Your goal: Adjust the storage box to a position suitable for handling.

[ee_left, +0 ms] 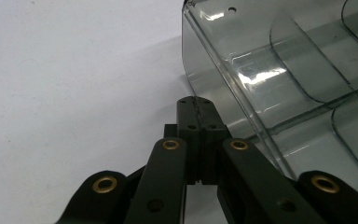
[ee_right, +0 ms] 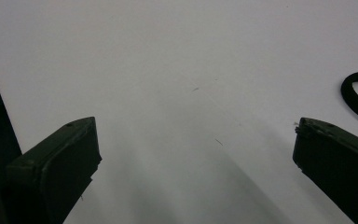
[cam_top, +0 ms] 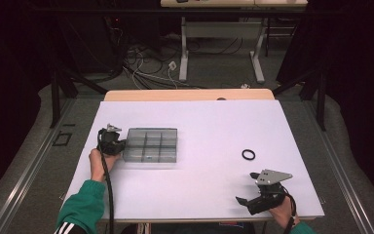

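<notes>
Closed tongs [ee_left: 197, 103] — beside clear box [ee_left: 279, 79]

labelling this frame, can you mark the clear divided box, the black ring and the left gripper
clear divided box [cam_top: 152, 145]: high view, on a middle divider.
black ring [cam_top: 248, 154]: high view, on the ring's band at its right side.
left gripper [ee_left: 196, 105]: left gripper view, at the tips of its shut jaws, beside the box wall.

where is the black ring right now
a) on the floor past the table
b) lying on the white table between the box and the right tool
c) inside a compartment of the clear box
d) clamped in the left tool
b: the black ring lies flat on the white table, apart from the clear box and ahead of the open right tool.
</notes>
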Available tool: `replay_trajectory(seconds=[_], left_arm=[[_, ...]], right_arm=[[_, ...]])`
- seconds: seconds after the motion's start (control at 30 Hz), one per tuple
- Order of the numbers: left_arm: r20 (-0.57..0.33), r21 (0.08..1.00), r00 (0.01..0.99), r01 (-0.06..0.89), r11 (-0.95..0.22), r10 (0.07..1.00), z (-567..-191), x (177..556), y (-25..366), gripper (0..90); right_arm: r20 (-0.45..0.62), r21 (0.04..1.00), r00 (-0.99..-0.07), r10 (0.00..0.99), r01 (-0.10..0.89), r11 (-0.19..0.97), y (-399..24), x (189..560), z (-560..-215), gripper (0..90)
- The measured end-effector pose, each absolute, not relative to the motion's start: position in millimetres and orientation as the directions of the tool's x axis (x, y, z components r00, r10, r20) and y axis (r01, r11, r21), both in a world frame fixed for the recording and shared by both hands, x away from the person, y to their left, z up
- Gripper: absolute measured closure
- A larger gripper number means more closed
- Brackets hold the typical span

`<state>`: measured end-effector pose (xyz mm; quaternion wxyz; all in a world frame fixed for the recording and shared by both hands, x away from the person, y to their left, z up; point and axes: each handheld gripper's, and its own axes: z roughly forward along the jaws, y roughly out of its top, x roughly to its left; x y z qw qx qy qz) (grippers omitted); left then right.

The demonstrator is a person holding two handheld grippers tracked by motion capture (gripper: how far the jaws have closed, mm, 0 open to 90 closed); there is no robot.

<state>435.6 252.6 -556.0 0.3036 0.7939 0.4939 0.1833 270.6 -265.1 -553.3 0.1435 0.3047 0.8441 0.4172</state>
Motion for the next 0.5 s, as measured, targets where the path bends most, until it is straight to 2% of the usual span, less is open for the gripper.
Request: replay_trajectory(seconds=[0.5], left_arm=[[-0.015,0.65,0.431,0.689,-0.319,0.902,-553,430,240,90.0]], right_arm=[[0.017,0.789,-0.773,0.635,0.4,0.466,-265,271,-553,0.0]])
